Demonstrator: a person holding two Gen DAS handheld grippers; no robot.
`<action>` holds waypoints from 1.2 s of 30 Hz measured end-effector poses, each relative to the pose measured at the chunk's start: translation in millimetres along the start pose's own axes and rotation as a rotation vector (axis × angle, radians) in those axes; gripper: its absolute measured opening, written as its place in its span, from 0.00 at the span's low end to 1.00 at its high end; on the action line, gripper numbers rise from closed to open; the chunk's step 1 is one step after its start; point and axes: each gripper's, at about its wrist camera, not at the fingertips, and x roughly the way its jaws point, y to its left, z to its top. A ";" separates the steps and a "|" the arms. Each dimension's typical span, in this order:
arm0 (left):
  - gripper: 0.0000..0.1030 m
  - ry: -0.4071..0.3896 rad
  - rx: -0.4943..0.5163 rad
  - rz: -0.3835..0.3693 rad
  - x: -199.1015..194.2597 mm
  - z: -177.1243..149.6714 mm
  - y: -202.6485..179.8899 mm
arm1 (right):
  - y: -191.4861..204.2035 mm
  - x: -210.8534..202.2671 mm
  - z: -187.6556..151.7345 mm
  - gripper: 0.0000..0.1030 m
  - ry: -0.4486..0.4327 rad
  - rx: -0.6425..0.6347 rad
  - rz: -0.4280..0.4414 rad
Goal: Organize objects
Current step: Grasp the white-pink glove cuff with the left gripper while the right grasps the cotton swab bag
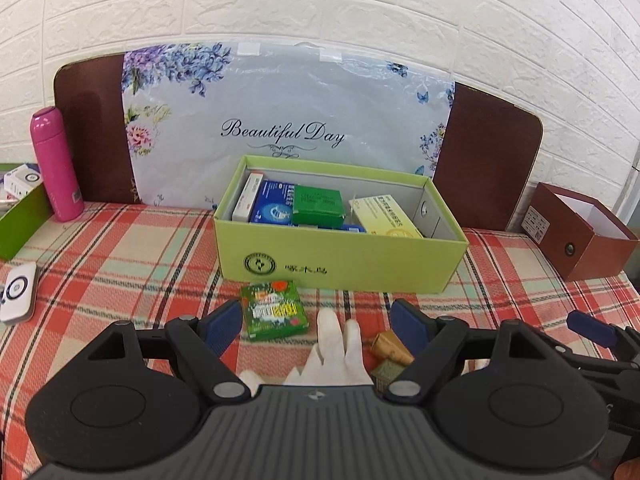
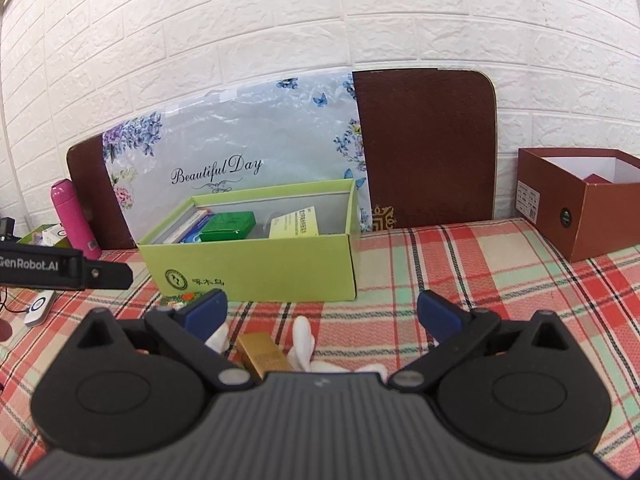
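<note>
A light green open box holds several medicine packets on the plaid cloth; it also shows in the right wrist view. A small green packet lies on the cloth in front of it, just right of my left gripper's left finger. My left gripper is open and empty, low over the cloth. A gold packet lies near its right finger. My right gripper is open and empty, with the gold packet below it between the fingers. A white-gloved hand rests under the grippers.
A pink bottle stands at the left by a dark green box. A white device lies at the left edge. A brown open box stands at the right. A floral bag and brown board lean on the wall.
</note>
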 end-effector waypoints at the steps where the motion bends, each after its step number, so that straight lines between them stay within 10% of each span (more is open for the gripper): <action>1: 0.82 0.004 -0.005 0.000 -0.9 -3.3 1.0 | -0.6 -2.0 -1.9 1.00 0.002 0.001 -0.002; 24: 0.82 0.255 -0.150 -0.061 55.3 -76.5 16.3 | -6.7 -9.1 -66.8 1.00 0.130 -0.013 0.071; 30: 0.17 0.257 -0.107 -0.163 52.3 -74.4 24.4 | 8.1 -5.1 -65.2 0.91 0.131 -0.058 0.125; 36: 0.14 0.224 -0.066 -0.106 25.1 -71.5 50.5 | 40.8 3.8 -71.1 0.84 0.161 -0.158 0.239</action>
